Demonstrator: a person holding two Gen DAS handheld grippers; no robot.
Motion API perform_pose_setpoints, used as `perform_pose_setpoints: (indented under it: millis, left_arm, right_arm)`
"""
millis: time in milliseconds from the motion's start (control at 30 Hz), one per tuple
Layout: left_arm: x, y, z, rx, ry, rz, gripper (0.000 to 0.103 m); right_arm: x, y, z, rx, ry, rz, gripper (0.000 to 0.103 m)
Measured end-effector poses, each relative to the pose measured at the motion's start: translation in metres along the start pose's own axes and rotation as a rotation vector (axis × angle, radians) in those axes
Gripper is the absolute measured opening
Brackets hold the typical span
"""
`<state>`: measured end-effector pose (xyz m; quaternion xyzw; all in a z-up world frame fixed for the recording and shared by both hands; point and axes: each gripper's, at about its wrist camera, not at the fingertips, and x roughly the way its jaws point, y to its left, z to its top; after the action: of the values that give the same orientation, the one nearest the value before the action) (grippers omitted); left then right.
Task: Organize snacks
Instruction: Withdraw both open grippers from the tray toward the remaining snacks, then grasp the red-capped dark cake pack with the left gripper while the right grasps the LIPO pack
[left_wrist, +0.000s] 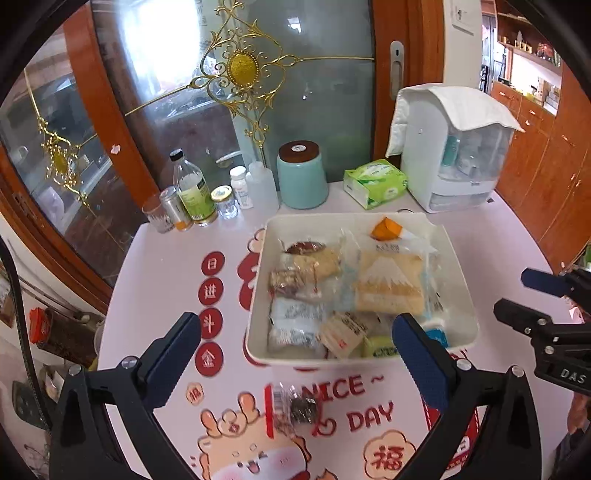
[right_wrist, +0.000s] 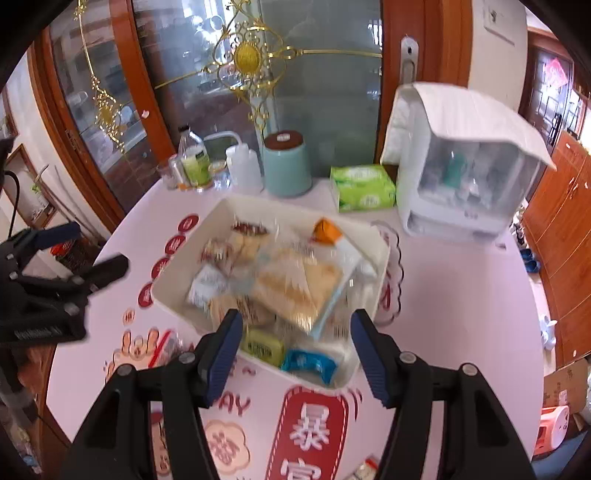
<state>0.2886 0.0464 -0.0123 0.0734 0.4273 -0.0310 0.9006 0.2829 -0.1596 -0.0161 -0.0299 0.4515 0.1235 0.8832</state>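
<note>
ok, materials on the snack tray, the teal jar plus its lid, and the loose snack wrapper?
Tray: likely plastic or melamine, smooth cream walls with rounded corners. Teal jar: looks like glazed ceramic, even satin sheen; its lid dark brown, possibly wood. Loose snack wrapper: clear plastic film, contents visible, glare on crinkles.

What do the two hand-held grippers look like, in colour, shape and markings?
Both look alike. The left hand-held gripper has a matte black frame of angular struts joined by silver round bolts, and two flat fingers faced with dark blue ribbed pads. The right hand-held gripper has the same build. From the left wrist view, its black body bears white letters, "DAS". No cables or sleeves show.
</note>
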Motion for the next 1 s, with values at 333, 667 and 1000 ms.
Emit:
perform_pose_setpoints:
  millis: [333, 667, 1000]
  left_arm:
    - [-0.007, -0.016, -0.099, -0.03, 0.036, -0.04, 0.103]
    - [0.042, -0.019, -0.199, -0.132, 0.195, -0.022, 0.103]
    - [0.051, -0.023, -0.227, -0.172, 0.246, 0.005, 0.103]
  right_arm:
    - [0.006, -0.034, -0.109, -0.015, 0.115, 0.0, 0.062]
    - [0.033, -0.072, -0.211, 0.213, 0.264, -0.013, 0.062]
    - [0.049, -0.091, -0.234, 0.485, 0.255, -0.028, 0.062]
